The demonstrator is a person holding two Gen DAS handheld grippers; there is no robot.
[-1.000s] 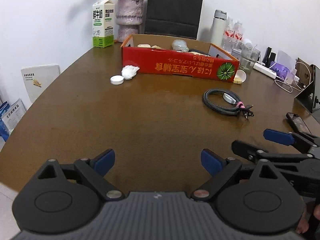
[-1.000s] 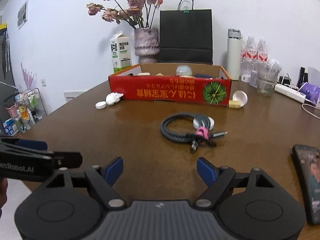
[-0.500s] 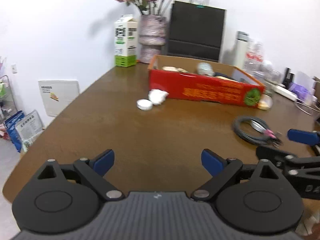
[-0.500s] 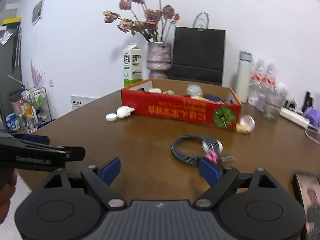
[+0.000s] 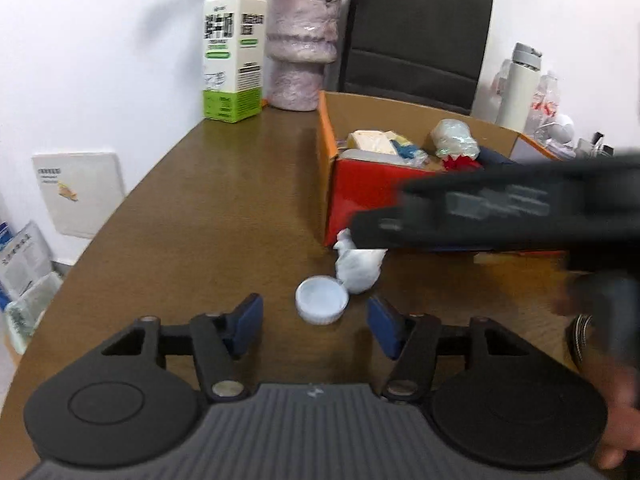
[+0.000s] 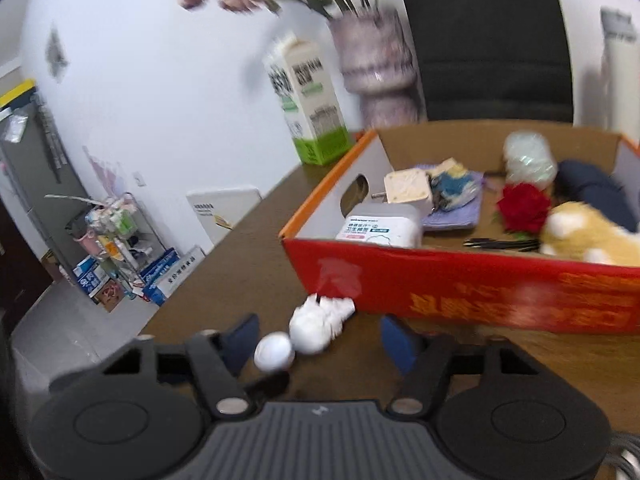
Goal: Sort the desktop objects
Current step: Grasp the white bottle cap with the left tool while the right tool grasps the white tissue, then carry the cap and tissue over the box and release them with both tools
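A: Where do the two grippers stand?

B: The left gripper (image 5: 316,322) has its blue-padded fingers spread wide with nothing between the pads; the small round white plastic cap (image 5: 321,305) lies on the brown wooden table (image 5: 208,216) just ahead of the gap, at twelve o'clock. The right gripper (image 6: 320,338) is spread wide as well, holding nothing.

A: And what lies by the cap?

B: The crumpled white paper wad (image 5: 357,270) touches the cap at about its one o'clock and sits at the near corner of the red cardboard box with an orange rim (image 5: 362,194). In the right wrist view the cap (image 6: 274,351) and the wad (image 6: 320,322) both show inside the span of the fingers, the cap nearer the left pad.

A: What is in the box?

B: A white plug adapter (image 6: 408,186), a white wipes pack (image 6: 380,226), a red fabric rose (image 6: 524,202) and a yellow plush toy (image 6: 588,236). At eleven o'clock from the box stand a green-and-white milk carton (image 5: 233,50) and a mottled pink vase (image 5: 302,42).

A: The dark bar at three o'clock in the left view?

B: The blurred right gripper body.
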